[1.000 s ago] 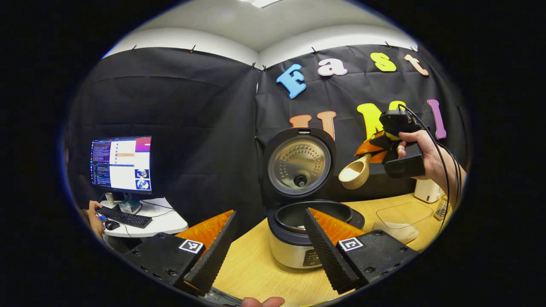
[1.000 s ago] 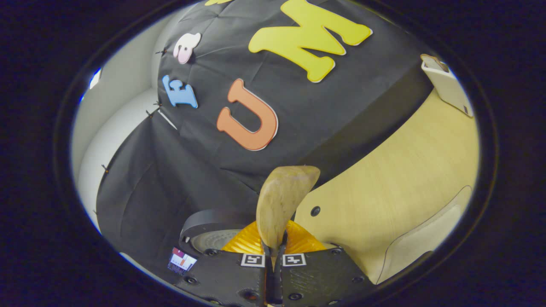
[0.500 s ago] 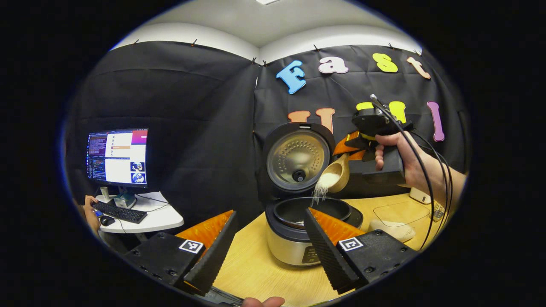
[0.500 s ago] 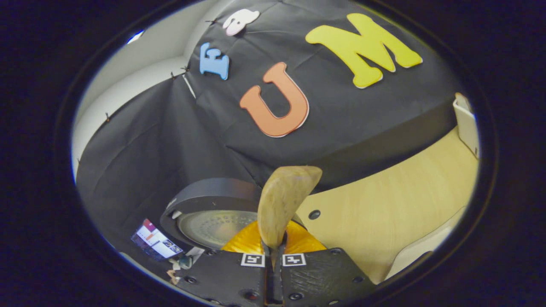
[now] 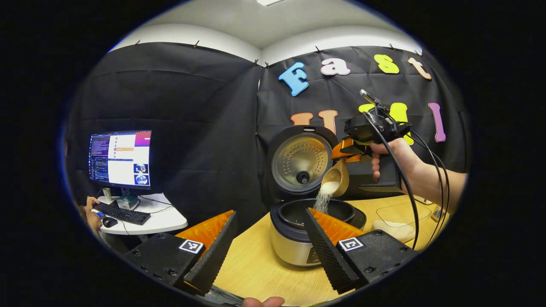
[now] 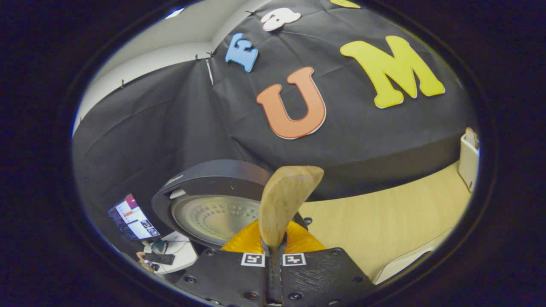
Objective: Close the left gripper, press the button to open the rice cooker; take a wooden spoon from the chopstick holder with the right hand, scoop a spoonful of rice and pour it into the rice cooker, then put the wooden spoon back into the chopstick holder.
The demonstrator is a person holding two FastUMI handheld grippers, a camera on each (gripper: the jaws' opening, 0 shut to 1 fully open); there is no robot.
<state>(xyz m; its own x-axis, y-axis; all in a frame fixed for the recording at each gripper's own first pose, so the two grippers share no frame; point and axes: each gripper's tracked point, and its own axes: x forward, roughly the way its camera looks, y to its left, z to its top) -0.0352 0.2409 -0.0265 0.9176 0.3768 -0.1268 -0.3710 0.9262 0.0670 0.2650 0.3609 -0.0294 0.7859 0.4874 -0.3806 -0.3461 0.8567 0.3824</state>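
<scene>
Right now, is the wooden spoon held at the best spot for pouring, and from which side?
Probably yes. The right hand-held gripper clamps the wooden spoon on its handle end, from above and behind the bowl. That leaves the bowl free to tip over the rice cooker, where rice falls.

A lit monitor (image 5: 120,160) stands on a small white side tabletop (image 5: 164,218) at the far left, with a dark keyboard (image 5: 121,213) and a mouse (image 5: 111,222) in front of it. On the wooden tabletop (image 5: 256,264), a white box-like object (image 6: 468,159) stands against the black cloth wall (image 5: 192,128).
</scene>
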